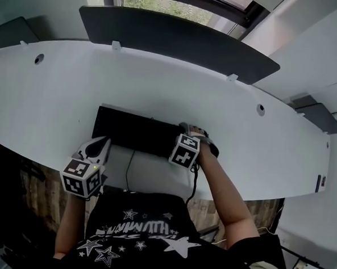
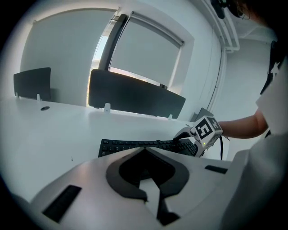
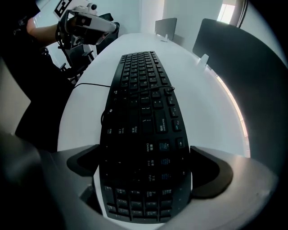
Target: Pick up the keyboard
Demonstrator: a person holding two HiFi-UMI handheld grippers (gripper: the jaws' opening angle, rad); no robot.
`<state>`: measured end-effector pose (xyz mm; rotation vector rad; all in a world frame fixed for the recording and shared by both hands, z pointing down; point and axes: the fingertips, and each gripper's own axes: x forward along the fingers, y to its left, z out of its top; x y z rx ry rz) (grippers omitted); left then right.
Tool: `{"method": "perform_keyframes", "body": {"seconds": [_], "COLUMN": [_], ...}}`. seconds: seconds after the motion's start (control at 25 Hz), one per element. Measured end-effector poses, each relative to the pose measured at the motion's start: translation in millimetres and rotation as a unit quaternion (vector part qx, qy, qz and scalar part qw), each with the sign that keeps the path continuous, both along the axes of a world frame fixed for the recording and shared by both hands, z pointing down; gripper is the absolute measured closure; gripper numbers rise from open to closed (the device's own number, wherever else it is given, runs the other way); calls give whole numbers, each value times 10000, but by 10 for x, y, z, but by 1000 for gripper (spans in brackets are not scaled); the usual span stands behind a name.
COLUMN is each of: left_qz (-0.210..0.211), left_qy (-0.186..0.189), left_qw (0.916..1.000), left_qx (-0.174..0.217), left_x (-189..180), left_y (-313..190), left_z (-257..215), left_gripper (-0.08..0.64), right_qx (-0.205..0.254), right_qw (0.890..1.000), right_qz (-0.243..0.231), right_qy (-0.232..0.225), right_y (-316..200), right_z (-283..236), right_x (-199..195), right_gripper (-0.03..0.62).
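Behind the keyboard (image 1: 134,132), a dark panel (image 1: 174,40) stands.

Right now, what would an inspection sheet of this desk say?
Surface: white curved desk.
Job's things: black keyboard lying flat near the front edge.
Clutter: nothing seen.
Grippers: right gripper jaws clamp the keyboard's right end; left gripper shut, empty, held at the front edge.
Cables: thin black cable runs from the keyboard over the front edge.
Surroundings: dark divider panel along the back edge, window behind.
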<state>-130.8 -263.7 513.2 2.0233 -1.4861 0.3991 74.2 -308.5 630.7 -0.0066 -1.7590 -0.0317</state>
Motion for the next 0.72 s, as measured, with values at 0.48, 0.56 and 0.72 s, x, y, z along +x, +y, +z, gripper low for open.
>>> {"method": "perform_keyframes", "body": {"seconds": [0.48, 0.56, 0.72], "left_qz": [-216, -130, 118], "left_qy": [2, 37, 31], "left_qw": [9997, 9998, 9998], "left_qx": [-97, -122, -133], "left_x": [-59, -25, 64], "left_y": [-57, -67, -86], "left_z": [77, 98, 116], "left_gripper": [551, 551, 551], "right_qx": [-477, -561, -554], "right_qw": [9981, 9970, 9972], "right_qz": [-148, -190, -208], "right_qy": [373, 495, 454], "right_y": [-32, -39, -31], "right_z": [96, 124, 135], "right_x": [-25, -29, -40], "right_gripper": [9, 9, 9]}}
